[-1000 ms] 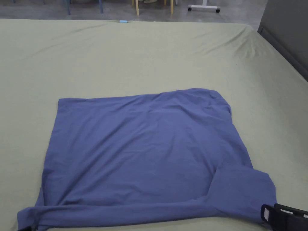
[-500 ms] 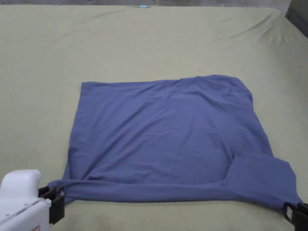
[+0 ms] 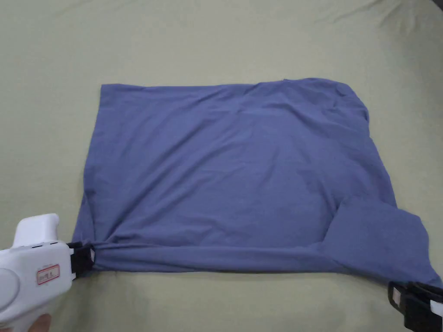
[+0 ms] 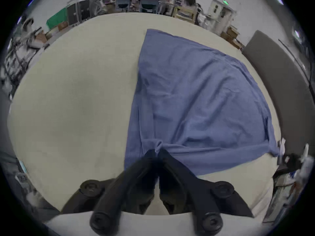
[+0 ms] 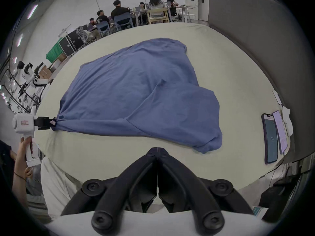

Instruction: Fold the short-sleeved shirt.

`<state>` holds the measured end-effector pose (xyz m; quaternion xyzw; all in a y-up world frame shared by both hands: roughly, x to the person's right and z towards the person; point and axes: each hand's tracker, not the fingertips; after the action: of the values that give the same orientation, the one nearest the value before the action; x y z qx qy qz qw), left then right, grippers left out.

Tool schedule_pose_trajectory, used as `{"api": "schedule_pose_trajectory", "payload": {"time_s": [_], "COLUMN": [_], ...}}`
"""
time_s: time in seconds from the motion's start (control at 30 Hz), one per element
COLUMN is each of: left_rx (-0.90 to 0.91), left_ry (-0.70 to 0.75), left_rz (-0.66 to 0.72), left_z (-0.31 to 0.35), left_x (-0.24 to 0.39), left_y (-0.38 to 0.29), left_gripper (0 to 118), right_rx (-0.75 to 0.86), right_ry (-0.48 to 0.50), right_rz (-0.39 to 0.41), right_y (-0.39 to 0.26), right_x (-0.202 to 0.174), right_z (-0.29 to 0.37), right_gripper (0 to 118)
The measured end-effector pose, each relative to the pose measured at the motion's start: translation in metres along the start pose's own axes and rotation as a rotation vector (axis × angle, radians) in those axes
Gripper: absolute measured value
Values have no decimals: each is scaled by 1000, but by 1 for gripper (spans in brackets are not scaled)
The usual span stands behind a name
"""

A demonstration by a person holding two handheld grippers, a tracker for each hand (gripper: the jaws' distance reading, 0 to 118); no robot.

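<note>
The blue short-sleeved shirt (image 3: 233, 173) lies spread flat on the pale green bed sheet (image 3: 216, 39). One sleeve (image 3: 380, 242) is folded in over the near right corner. My left gripper (image 3: 91, 255) is shut on the bunched near left corner of the shirt (image 4: 196, 95); in the left gripper view its tips (image 4: 157, 150) pinch the cloth. My right gripper (image 3: 394, 295) sits by the near right edge, just short of the sleeve. In the right gripper view it (image 5: 157, 148) has its jaws together with nothing between them, and the shirt (image 5: 136, 89) lies beyond.
Two phones (image 5: 271, 137) lie on the bed's right edge beside a grey padded headboard (image 5: 255, 35). Several people sit at tables (image 5: 119, 9) beyond the far side of the bed. A hand (image 5: 22, 147) holds the left gripper (image 5: 52, 122).
The head camera has tilted down. My left gripper has come into view, holding the near left corner, and the near edge now runs straighter. My right gripper stays by the sleeve.
</note>
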<state>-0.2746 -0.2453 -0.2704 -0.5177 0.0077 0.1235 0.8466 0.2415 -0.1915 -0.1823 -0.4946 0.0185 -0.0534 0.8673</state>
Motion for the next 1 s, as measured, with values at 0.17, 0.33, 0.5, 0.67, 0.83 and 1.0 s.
{"api": "schedule_pose_trajectory", "payload": {"time_s": [0.17, 0.33, 0.5, 0.67, 0.83, 1.0], "left_rx": [22, 73, 58, 46, 127, 211], "left_ry": [13, 10, 27, 31, 17, 43], "left_rz": [-76, -83, -99, -99, -90, -113], "left_z": [20, 38, 32, 32, 56, 48], "left_x": [11, 19, 25, 30, 40, 54], "left_y": [-4, 1, 2, 2, 28, 89], "left_gripper": [0, 0, 0, 0, 0, 0], "right_rx": [-8, -25, -60, -35, 47, 137], "right_ry": [0, -9, 36, 95, 55, 99], "right_rz": [-42, -194, -296, -292, -152, -151], "right_y": [4, 17, 24, 21, 56, 127], "right_x": [15, 57, 80, 67, 42, 34], "right_z": [-6, -28, -77, -77, -47, -53], "right_gripper": [3, 116, 105, 19, 18, 18]}}
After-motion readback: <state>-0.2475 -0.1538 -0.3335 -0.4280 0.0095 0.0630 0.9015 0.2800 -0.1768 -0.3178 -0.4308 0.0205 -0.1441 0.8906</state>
